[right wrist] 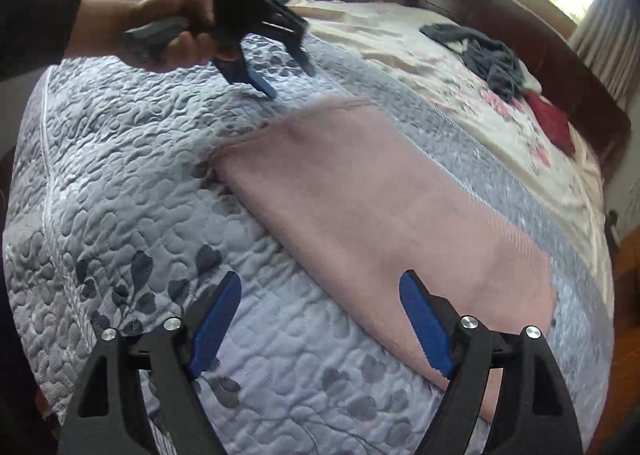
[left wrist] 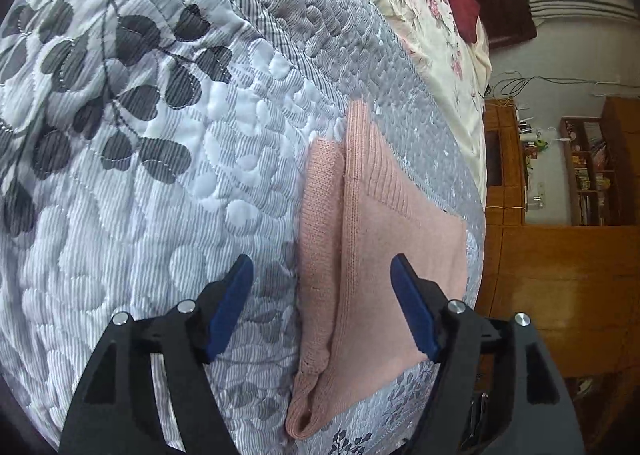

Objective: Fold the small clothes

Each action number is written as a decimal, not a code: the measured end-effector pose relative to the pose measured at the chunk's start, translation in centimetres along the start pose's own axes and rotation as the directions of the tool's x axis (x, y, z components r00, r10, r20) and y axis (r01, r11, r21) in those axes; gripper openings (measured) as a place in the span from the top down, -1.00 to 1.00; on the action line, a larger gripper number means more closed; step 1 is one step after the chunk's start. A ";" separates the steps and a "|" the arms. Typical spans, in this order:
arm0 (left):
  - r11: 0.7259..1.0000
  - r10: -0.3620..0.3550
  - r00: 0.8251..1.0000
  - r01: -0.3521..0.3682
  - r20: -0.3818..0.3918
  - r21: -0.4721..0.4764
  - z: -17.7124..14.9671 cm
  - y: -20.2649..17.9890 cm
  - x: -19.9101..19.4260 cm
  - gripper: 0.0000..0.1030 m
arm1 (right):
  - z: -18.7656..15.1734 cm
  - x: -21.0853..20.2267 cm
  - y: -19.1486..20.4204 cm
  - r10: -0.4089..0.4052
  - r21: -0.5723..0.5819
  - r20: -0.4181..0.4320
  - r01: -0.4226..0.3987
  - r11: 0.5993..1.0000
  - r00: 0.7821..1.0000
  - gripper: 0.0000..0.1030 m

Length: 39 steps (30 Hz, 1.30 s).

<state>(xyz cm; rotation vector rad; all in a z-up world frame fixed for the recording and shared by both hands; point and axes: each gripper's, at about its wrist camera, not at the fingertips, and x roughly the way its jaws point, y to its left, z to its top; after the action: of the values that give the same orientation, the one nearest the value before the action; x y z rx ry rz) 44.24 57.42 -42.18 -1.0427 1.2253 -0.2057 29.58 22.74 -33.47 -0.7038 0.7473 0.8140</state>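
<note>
Pink knit garment [left wrist: 384, 255], folded flat on quilt [left wrist: 160, 175]

Left gripper [left wrist: 322, 275] spread wide, blue pads [left wrist: 230, 309] well apart with nothing between them, tilted downward. Right gripper [right wrist: 320, 291] likewise wide open and empty, fingers pointing forward and down. Seen from the right wrist: left hand [right wrist: 176, 31] wrapped around the left gripper's grip, dark sleeve [right wrist: 36, 27] on the forearm.

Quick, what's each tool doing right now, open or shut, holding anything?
Left tool: open, holding nothing, above the pink knit garment.
Right tool: open, holding nothing, over the garment's edge on the quilt.
</note>
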 end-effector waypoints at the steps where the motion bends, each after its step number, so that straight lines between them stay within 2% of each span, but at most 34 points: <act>1: 1.000 0.001 1.000 -0.001 -0.007 0.000 0.2 0.0 0.7 -0.37 | 0.9 0.7 1.4 -0.006 -0.029 0.011 0.007 1.000 1.000 -0.56; 5: 1.000 -0.020 0.999 0.020 -0.031 0.002 1.4 -0.1 2.7 -0.37 | 3.9 3.5 5.8 -0.053 -0.150 0.037 0.058 0.987 0.998 -0.56; 7: 0.999 -0.034 0.999 0.035 -0.040 0.014 1.9 -0.3 3.2 -0.37 | 5.0 5.0 6.6 -0.075 -0.176 0.032 0.079 0.981 0.997 -0.53; 12: 0.998 -0.061 0.995 0.064 -0.080 0.029 3.1 -0.8 4.5 -0.37 | 6.1 8.8 6.9 -0.068 -0.146 -0.041 0.061 0.987 0.997 -0.39; 15: 0.997 -0.065 0.992 0.070 -0.105 0.043 3.5 -1.2 5.3 -0.37 | 6.1 10.0 6.8 -0.069 -0.132 -0.063 0.060 0.989 0.996 -0.37; 29: 0.990 -0.116 0.981 0.126 -0.159 0.055 5.1 -2.0 7.5 -0.34 | 7.3 12.0 7.1 -0.099 -0.093 -0.031 0.096 0.991 0.995 -0.37; 31: 0.990 -0.119 0.980 0.129 -0.159 0.054 5.3 -2.1 7.7 -0.31 | 7.6 12.3 6.9 -0.108 -0.090 -0.022 0.106 0.990 0.994 -0.37; 35: 0.991 -0.117 0.980 0.126 -0.158 0.047 5.7 -2.2 8.1 -0.20 | 8.1 12.4 6.9 -0.112 -0.074 -0.016 0.110 0.991 0.994 -0.23; 37: 0.992 -0.110 0.980 0.117 -0.163 0.037 6.0 -2.0 8.2 -0.06 | 8.3 12.4 7.2 -0.118 -0.078 -0.014 0.117 0.990 0.993 -0.15; 39: 0.994 -0.100 0.981 0.106 -0.168 0.027 6.2 -1.7 8.2 0.08 | 8.5 12.6 7.5 -0.123 -0.086 -0.015 0.121 0.989 0.992 0.02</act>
<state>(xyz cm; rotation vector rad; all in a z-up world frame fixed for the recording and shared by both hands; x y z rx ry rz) 53.27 54.57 -46.60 -1.0750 1.3134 -0.4009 31.87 37.82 -40.79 -0.8278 0.6839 0.7312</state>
